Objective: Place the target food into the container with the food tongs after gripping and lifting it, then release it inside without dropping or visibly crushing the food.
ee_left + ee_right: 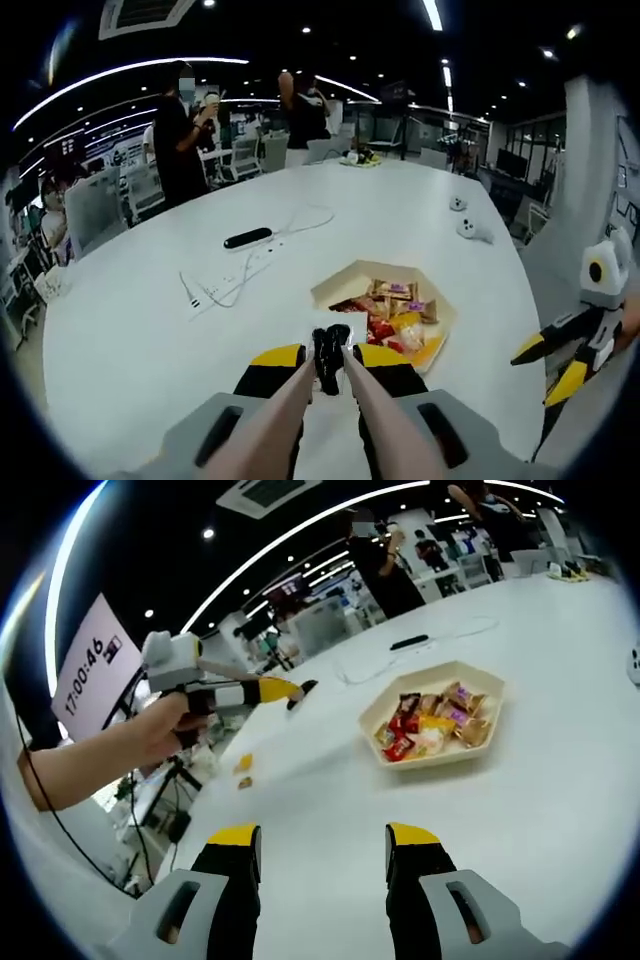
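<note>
A beige hexagonal tray (335, 285) holds several wrapped snacks (395, 315) on the white table. My left gripper (328, 358) is shut on the food tongs (330, 352), whose pale arms run up between the yellow-tipped jaws to black tips held together just in front of the tray's near edge. I cannot tell whether the tips hold anything. In the right gripper view the tray (470, 695) lies ahead, and a hand holds the left gripper (262, 691) with the tongs' black tip (298, 691) to the tray's left. My right gripper (325, 848) stands open and empty above bare table.
A black bar (247, 238), a white power strip with cables (215, 290) and two white controllers (472, 229) lie on the table beyond the tray. Two small snack pieces (243, 766) sit near the table's edge. People stand at the far side. The right gripper (565, 350) hangs at the table's right edge.
</note>
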### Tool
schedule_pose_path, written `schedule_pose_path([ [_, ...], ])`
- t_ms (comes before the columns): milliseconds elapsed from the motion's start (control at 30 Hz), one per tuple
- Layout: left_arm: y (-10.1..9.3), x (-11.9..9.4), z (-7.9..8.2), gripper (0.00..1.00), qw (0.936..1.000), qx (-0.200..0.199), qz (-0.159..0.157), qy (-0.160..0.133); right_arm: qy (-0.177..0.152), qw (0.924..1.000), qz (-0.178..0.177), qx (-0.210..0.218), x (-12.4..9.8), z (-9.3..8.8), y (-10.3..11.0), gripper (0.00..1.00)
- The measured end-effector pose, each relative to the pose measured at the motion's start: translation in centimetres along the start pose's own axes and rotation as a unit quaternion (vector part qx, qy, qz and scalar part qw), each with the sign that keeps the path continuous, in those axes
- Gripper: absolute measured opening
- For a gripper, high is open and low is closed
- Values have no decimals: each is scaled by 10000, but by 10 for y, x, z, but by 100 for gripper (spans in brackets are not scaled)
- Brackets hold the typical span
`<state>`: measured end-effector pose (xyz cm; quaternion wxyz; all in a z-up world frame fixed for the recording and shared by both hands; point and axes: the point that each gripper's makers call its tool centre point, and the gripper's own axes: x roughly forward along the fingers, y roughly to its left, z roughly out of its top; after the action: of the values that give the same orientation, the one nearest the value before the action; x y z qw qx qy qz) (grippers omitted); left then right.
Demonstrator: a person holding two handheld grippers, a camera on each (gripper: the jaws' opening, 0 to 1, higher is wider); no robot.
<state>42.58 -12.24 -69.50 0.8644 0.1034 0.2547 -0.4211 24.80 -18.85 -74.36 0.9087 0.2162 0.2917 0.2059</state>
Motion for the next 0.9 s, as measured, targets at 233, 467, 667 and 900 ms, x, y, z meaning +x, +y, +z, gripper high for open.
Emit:
schedule_pose_path([
  [233,-12,12,13,16,9999,37,-103,-30,54,10000,54,14,0,-3,-1,50],
  [467,-21,26,20,16,9997,128,-201,-23,-14,10000,16,63,-3,2,-10,50],
  [667,-26,38,22,16,9996,111,-270,16,52,10000,27,79,-6,-4,-12,50],
  [900,-30,51,28,16,9995,139,-280,28,36,9999,60,155,-9,-3,-16,50],
])
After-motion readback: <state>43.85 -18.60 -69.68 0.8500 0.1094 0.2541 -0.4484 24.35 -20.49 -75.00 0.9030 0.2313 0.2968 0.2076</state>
